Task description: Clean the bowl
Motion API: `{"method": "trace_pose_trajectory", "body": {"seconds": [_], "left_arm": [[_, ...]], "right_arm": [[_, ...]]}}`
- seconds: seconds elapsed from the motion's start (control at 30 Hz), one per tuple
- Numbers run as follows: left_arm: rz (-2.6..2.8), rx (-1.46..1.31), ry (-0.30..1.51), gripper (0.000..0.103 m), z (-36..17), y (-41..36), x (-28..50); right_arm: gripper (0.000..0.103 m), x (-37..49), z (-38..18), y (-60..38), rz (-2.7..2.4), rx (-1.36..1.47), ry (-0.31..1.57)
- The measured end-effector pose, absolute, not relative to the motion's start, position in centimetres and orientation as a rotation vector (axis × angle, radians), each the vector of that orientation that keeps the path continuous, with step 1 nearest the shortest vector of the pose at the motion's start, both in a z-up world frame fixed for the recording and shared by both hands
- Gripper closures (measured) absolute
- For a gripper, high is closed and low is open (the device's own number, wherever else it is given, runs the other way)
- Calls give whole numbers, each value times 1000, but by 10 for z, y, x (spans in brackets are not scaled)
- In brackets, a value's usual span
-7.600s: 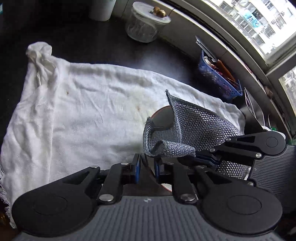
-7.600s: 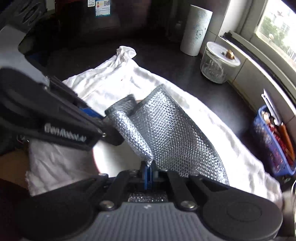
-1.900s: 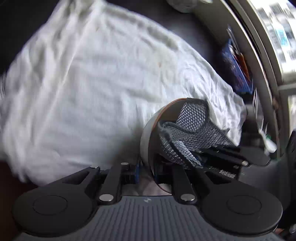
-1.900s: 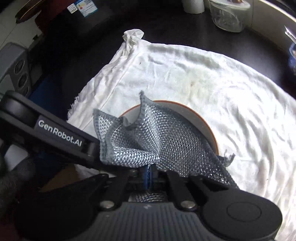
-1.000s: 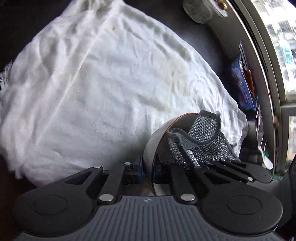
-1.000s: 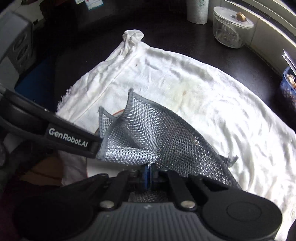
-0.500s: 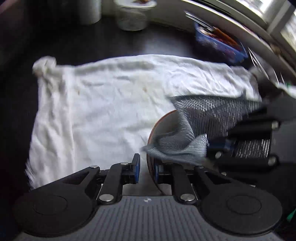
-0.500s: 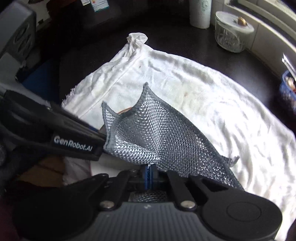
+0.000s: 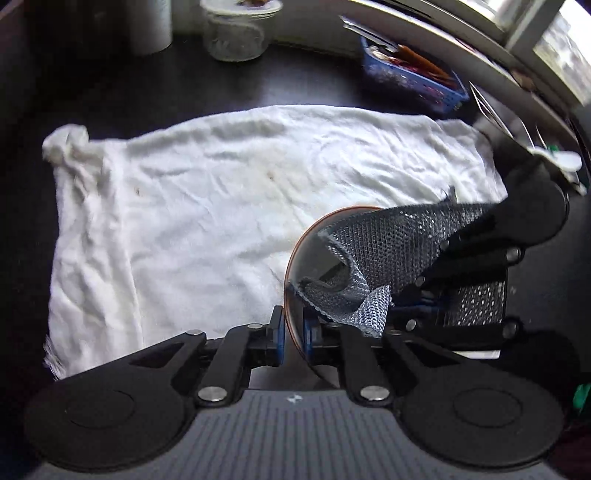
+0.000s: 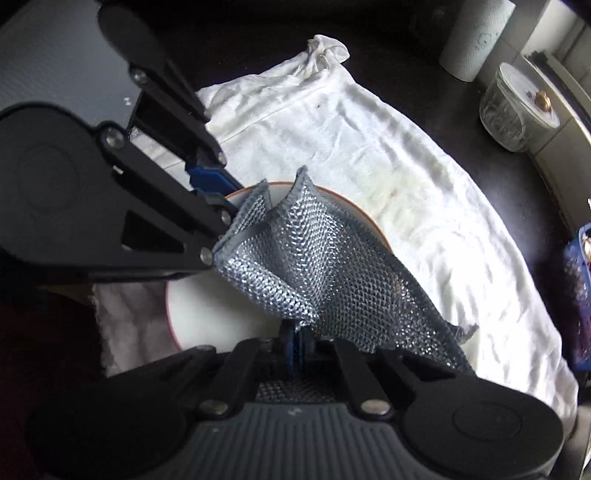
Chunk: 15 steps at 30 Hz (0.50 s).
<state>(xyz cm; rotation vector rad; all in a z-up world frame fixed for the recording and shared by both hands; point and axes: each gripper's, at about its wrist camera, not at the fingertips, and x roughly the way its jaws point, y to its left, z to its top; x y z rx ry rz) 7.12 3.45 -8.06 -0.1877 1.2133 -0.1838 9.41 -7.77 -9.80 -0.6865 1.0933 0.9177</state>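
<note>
A white bowl (image 9: pixel 308 258) with a brown rim is tilted on its side just above a white towel (image 9: pixel 221 192). My left gripper (image 9: pixel 291 330) is shut on the bowl's rim. My right gripper (image 10: pixel 297 343) is shut on a silver mesh cleaning cloth (image 10: pixel 314 258), which drapes into and over the bowl (image 10: pixel 210 314). In the left wrist view the cloth (image 9: pixel 388 251) hangs across the bowl's opening from the right gripper (image 9: pixel 417 299). The left gripper (image 10: pixel 212 188) shows at the bowl's far rim in the right wrist view.
The towel (image 10: pixel 424 206) lies on a dark counter. At the back stand a paper towel roll (image 10: pixel 472 40), a lidded glass jar (image 9: pixel 236 33) and a blue basket of utensils (image 9: pixel 410 81) by the window sill.
Over the last second the bowl has tilted and swung while the mesh cloth stayed in it; the cloth has shifted across the bowl's inside. Both grips are unchanged.
</note>
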Motion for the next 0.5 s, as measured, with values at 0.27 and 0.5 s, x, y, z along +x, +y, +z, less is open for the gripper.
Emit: {"method": "trace_pose_trajectory", "body": {"seconds": [0.27,0.5], "left_arm": [[-19,-654,1307,94,-102,64,60],[48,-853,1349,93,-110,73,49]], "right_arm": [[100,97,-97,-83,883,-506,1162],[99,92,-95,-85,893,-400,1212]]}}
